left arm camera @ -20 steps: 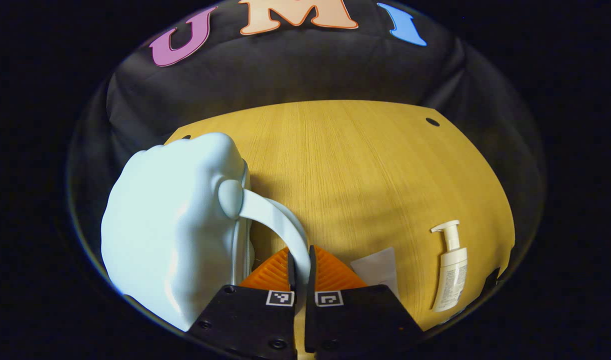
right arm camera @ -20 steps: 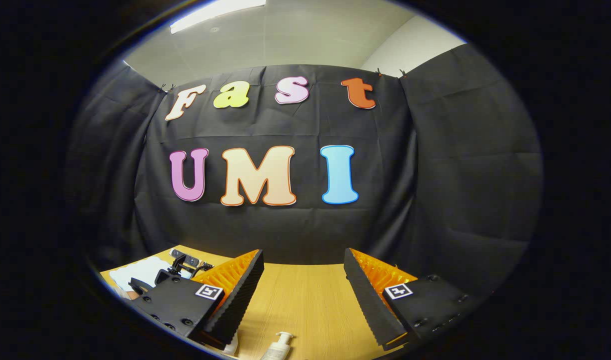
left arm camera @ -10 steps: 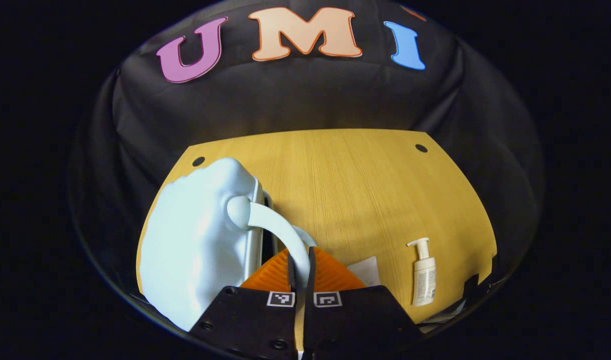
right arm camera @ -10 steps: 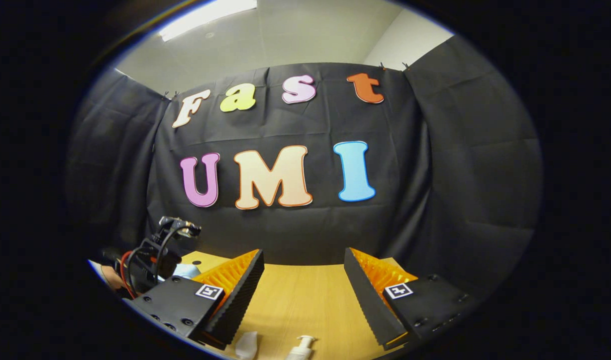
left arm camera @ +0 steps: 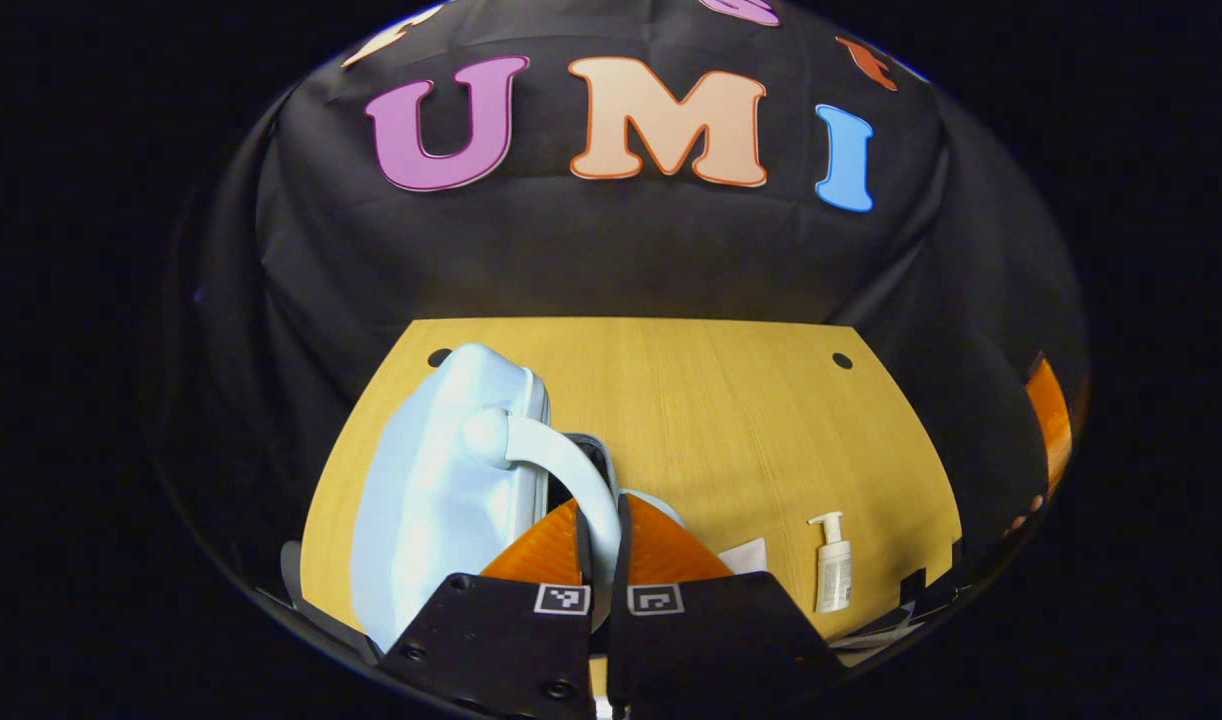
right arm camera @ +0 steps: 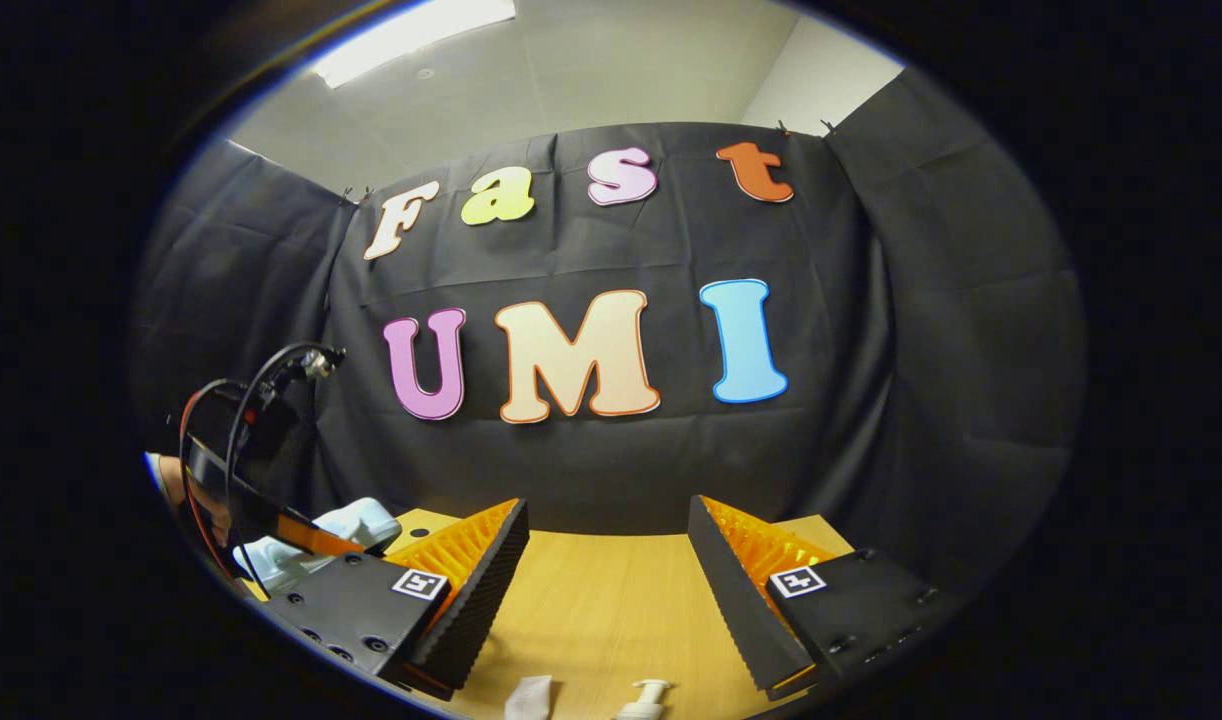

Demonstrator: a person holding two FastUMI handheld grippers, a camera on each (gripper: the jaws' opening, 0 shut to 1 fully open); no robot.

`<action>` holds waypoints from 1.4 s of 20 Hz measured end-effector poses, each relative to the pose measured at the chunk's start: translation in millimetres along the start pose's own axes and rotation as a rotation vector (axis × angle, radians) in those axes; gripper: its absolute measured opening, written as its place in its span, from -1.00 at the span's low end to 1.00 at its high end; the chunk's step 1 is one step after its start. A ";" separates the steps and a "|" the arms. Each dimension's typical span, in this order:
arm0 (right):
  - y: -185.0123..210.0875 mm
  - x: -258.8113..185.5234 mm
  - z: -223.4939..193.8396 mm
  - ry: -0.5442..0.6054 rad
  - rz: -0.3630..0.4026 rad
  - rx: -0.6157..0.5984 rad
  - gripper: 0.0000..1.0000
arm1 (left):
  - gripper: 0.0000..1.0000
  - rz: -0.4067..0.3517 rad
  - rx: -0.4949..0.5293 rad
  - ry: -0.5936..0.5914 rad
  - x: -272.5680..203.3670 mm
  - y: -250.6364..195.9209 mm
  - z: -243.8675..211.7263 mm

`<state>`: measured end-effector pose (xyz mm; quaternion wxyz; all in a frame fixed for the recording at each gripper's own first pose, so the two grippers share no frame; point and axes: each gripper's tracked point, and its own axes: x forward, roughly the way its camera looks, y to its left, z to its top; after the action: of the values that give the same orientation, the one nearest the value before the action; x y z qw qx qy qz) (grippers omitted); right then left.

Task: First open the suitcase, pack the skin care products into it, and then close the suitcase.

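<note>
A pale blue suitcase (left arm camera: 441, 490) sits at the left of the wooden table (left arm camera: 731, 420), its lid raised so a dark gap shows under it. My left gripper (left arm camera: 601, 530) is shut on the suitcase's curved handle (left arm camera: 561, 465). A white pump bottle (left arm camera: 831, 565) lies on the table at the right, a flat white sachet (left arm camera: 746, 555) beside it. In the right gripper view my right gripper (right arm camera: 606, 580) hangs open above the table, with the pump bottle (right arm camera: 646, 698) and the sachet (right arm camera: 529, 697) at the bottom edge. The suitcase (right arm camera: 311, 540) and the other gripper (right arm camera: 241, 470) show at the left.
The table has small round holes near its far corners (left arm camera: 842, 360). The black cloth wall stands close behind the far edge. Open table surface lies between the suitcase and the bottle.
My left gripper has lifted, drawing the suitcase lid up by the handle so the gap has widened. The table looks farther away. The right gripper has drifted slightly and stays open.
</note>
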<state>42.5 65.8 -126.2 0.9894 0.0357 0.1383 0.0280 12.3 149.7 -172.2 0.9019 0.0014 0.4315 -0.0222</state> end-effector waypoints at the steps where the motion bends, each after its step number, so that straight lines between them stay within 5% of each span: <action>1: 5.4 2.6 -0.7 0.001 0.005 -0.003 1.00 | -1.00 0.008 0.013 -0.016 -5.8 12.0 6.0; 21: 113.2 32.4 -30.1 0.001 -0.023 0.021 1.00 | -1.00 0.242 0.105 -0.060 -23.6 253.8 27.5; 28: 139.9 38.7 -42.3 0.037 -0.016 -0.014 1.00 | -1.00 0.394 0.020 -0.011 5.1 374.2 -5.5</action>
<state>61.7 210.3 -166.3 0.9870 0.0271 0.1568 0.0216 26.7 523.4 -185.9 0.8911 0.0945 0.4175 0.1504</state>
